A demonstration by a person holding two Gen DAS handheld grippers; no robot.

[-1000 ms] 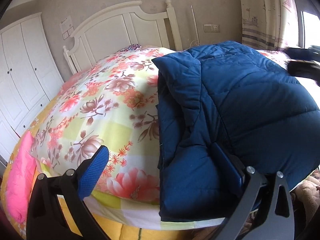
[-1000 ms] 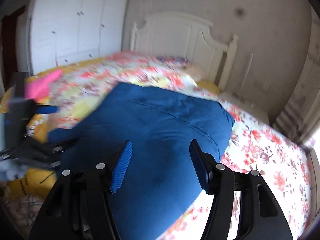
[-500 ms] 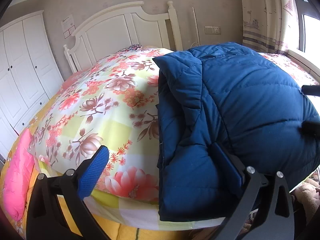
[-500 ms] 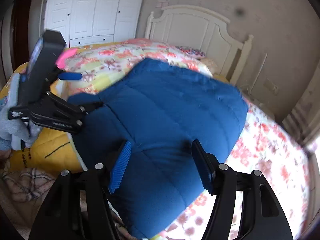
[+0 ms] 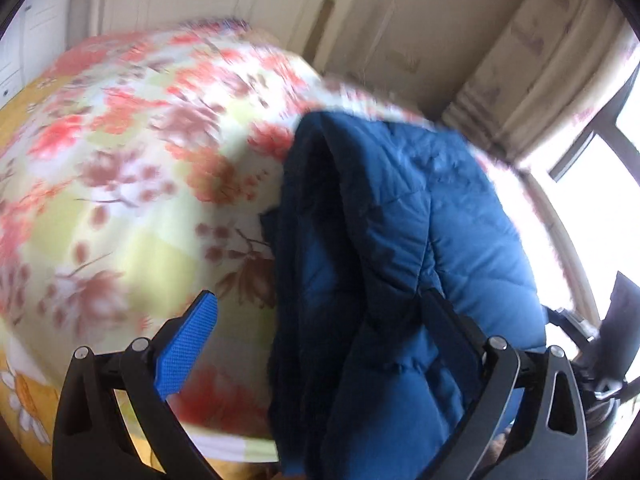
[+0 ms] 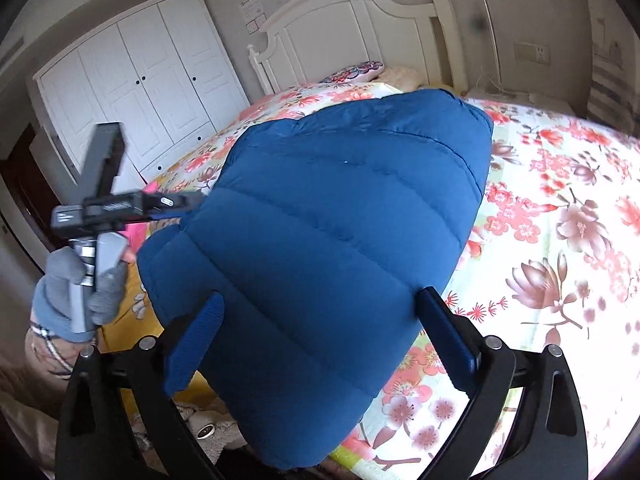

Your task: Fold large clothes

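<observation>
A blue quilted jacket (image 6: 340, 232) lies folded in a thick bundle on the flowered bed cover (image 6: 560, 220), hanging over the near edge. My right gripper (image 6: 320, 340) straddles its near end. Its jaws are opening, with the jacket between the fingers and the pads clear of the cloth. In the left wrist view the jacket (image 5: 400, 260) fills the right half, its folded edges stacked. My left gripper (image 5: 320, 340) stands open, its right finger (image 5: 452, 332) against the jacket's side and its blue left pad (image 5: 188, 348) over the bed cover. A gloved hand (image 6: 76, 292) holds the left gripper (image 6: 176, 204) at the jacket's left edge.
A white headboard (image 6: 340, 32) and pillows stand at the far end of the bed. White wardrobe doors (image 6: 140, 80) fill the left wall, and a curtained window (image 5: 608, 184) is to the right. Something pink (image 6: 136, 236) and a yellow blanket lie at the bed's near left, plush items (image 6: 208, 428) below.
My right gripper's jaws have spread much wider around the jacket's near end. The left wrist view has swung and rolled toward the window and is blurred. The jacket stays folded on the bed.
</observation>
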